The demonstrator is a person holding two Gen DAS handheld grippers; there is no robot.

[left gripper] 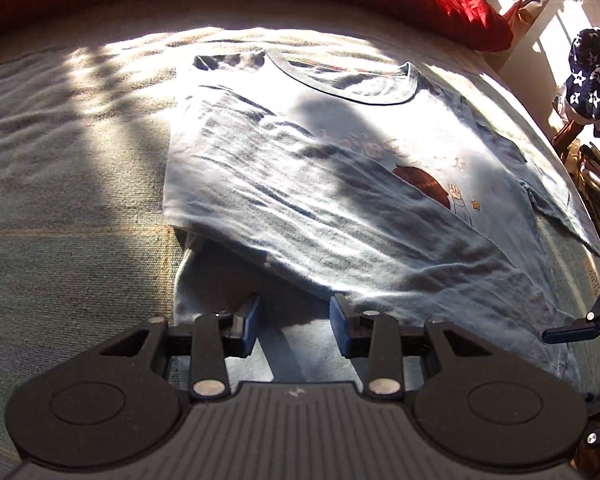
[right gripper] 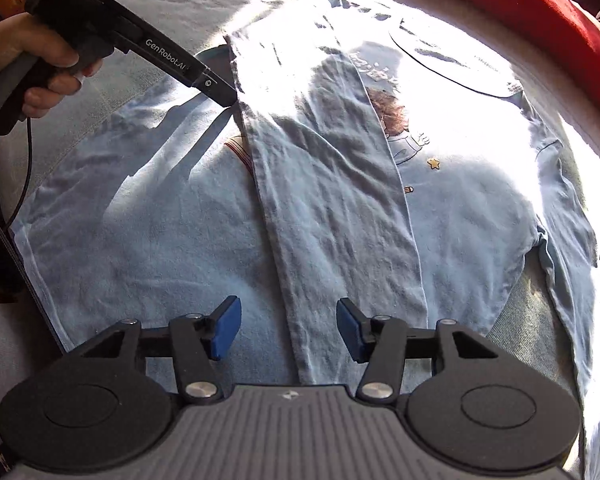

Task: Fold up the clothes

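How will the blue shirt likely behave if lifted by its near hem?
The blue shirt would probably sag and drape; it is thin and wrinkled. The folded flap may slide open, since it lies loose. It looks light.

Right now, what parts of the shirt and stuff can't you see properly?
- Cartoon print: in the left wrist view the folded-over side of the shirt covers part of it.
- Lettering above the print: washed out by sun glare in the right wrist view.
- Right gripper: cut off by the left wrist view's edge.
- Star-patterned cloth: too small to identify.
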